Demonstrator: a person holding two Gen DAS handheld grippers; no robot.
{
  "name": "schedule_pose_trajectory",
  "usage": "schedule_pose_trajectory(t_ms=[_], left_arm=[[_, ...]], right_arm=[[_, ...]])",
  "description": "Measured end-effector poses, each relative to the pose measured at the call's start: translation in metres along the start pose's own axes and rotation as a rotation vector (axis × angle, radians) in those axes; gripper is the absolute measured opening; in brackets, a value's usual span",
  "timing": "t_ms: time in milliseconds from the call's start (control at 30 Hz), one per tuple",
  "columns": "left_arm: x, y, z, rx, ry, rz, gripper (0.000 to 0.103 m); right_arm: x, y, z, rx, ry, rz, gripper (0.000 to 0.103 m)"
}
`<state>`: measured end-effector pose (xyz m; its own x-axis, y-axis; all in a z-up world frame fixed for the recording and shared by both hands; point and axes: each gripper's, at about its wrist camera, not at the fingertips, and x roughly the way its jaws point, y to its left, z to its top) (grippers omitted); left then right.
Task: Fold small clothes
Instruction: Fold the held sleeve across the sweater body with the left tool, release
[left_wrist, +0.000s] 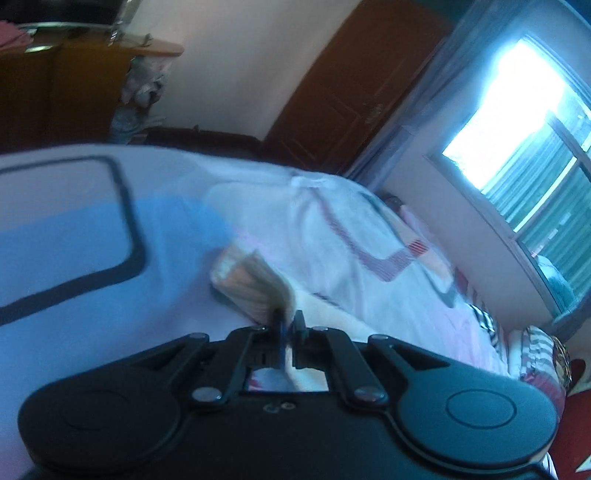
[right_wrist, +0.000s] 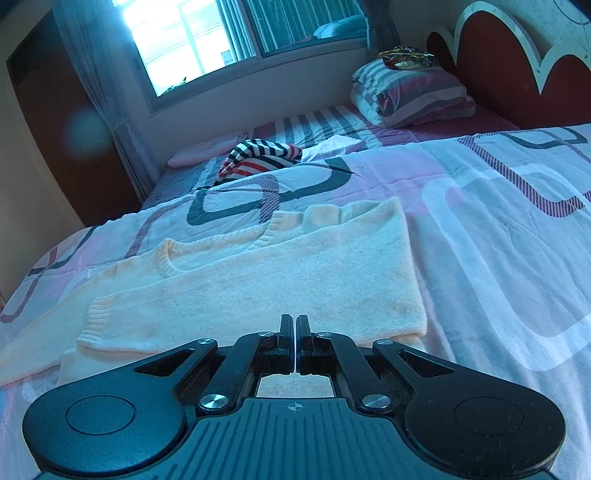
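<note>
A cream knit sweater (right_wrist: 295, 266) lies flat on the patterned bed cover (right_wrist: 480, 221), one sleeve folded across its body. My right gripper (right_wrist: 296, 321) is shut with nothing between its fingers, low over the sweater's near edge. In the left wrist view, which is blurred, a ribbed cream edge of the sweater (left_wrist: 251, 280) rises from the fingertips. My left gripper (left_wrist: 290, 319) is shut on it above the bed cover (left_wrist: 74, 240). The rest of the sweater is hidden behind the gripper body there.
A striped black, white and red garment (right_wrist: 258, 155) lies crumpled farther up the bed. Striped pillows (right_wrist: 413, 92) rest against the red headboard (right_wrist: 517, 55). A window (right_wrist: 192, 37) with curtains runs along the far side. A brown door (left_wrist: 351, 92) stands past the bed's foot.
</note>
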<state>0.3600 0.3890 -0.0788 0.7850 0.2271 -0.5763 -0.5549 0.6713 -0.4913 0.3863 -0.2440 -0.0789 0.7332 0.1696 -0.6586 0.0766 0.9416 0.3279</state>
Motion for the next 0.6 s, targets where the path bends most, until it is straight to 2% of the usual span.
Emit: schedule_pose_trajectory(t_ms=[100, 233, 400, 500, 600], left_arm=[[-0.007, -0.021, -0.006, 0.058, -0.009, -0.054, 0.002], [-0.008, -0.08, -0.026, 0.167, 0.025, -0.174, 0.002], [-0.013, -0.175, -0.084, 0.366, 0.05, -0.289, 0.002], [-0.011, -0.223, -0.12, 0.426, 0.112, -0.365, 0.002], [-0.01, -0.269, -0.16, 0.541, 0.177, -0.426, 0.002]], right_arm=[[-0.002, -0.007, -0.001, 0.017, -0.002, -0.004, 0.0], [-0.006, -0.013, -0.002, 0.028, -0.01, 0.002, 0.0], [-0.013, -0.026, 0.0, 0.055, -0.023, 0.009, 0.0], [-0.02, -0.037, 0.003, 0.076, -0.038, 0.011, 0.0], [-0.028, -0.048, 0.005, 0.096, -0.052, 0.01, 0.0]])
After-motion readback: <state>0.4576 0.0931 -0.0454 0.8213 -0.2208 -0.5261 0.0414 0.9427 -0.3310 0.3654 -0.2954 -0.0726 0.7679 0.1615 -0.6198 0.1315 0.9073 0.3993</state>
